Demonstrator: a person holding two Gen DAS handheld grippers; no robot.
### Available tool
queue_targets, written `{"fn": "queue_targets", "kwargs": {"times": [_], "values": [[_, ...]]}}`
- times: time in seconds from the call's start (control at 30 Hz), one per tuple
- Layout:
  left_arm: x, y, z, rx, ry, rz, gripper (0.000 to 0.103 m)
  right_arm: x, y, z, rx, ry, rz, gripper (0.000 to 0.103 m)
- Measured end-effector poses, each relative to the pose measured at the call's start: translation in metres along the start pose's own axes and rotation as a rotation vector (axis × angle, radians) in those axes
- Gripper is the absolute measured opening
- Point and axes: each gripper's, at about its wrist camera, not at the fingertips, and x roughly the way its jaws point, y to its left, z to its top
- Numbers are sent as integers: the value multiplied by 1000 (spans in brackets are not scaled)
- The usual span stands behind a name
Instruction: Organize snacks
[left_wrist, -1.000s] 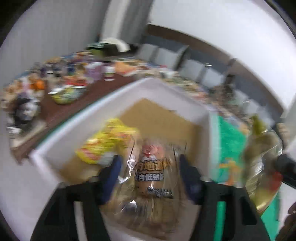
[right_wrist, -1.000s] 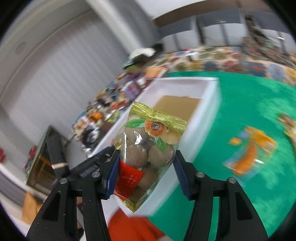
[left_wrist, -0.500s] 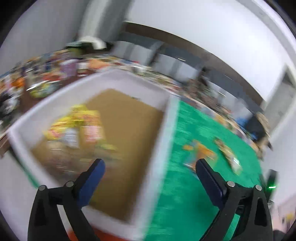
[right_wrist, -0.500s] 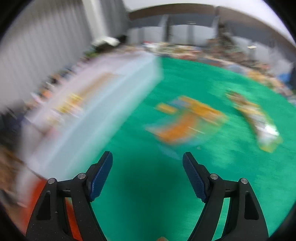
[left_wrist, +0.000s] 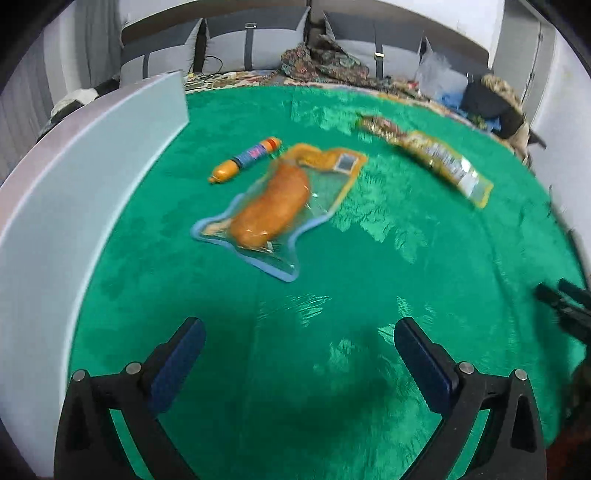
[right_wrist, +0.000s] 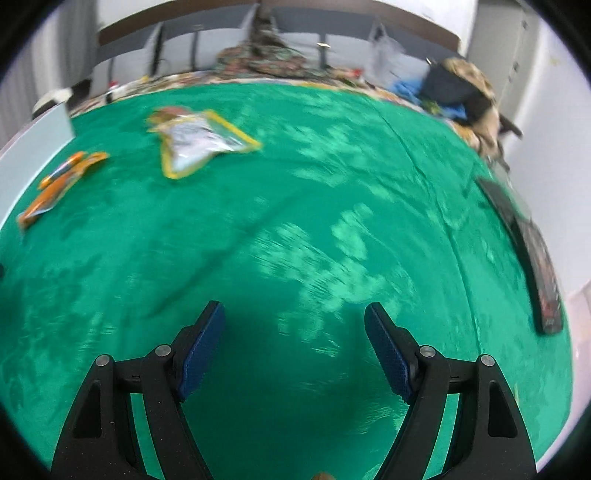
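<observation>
Three snacks left: a clear pouch with an orange roll, a small sausage stick and a long yellow-edged packet are lying loose on the green cloth.
Box: the white box is standing at the cloth's left edge, its inside hidden from here.
Left gripper: jaws are standing wide, holding nothing, hovering nearest the pouch.
Right gripper: jaws are spread and empty over bare cloth.
Progress: judging by this, sorting is partway; these three are waiting for boxing.
Right edge: a dark flat object, unidentifiable, is lying there.
</observation>
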Motion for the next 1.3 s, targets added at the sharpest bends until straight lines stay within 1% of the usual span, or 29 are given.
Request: {"fn": "queue_targets", "kwargs": {"times": [0.03,0.07,0.1,0.13,0.2,1.3], "values": [[7,-3,-1,22,8,18,101,-3,-4,-4,26,-19,25,83],[15,-5,-4,41,17,32,103,-1,-9,-4,50,-14,44,84],[16,-6,-6,39,-17,24,103,-1,-15,-4,70,-13,51,85],[17,-5,-7,31,-17,37,103,-2,-16,-4,73,-13,50,86],[17,-4,-6,16,-30,37,103,-2,-11,-5,64,-10,42,87],[19,-3,-8,17,-35,35,103,-3,-6,-7,68,-9,41,88]]}}
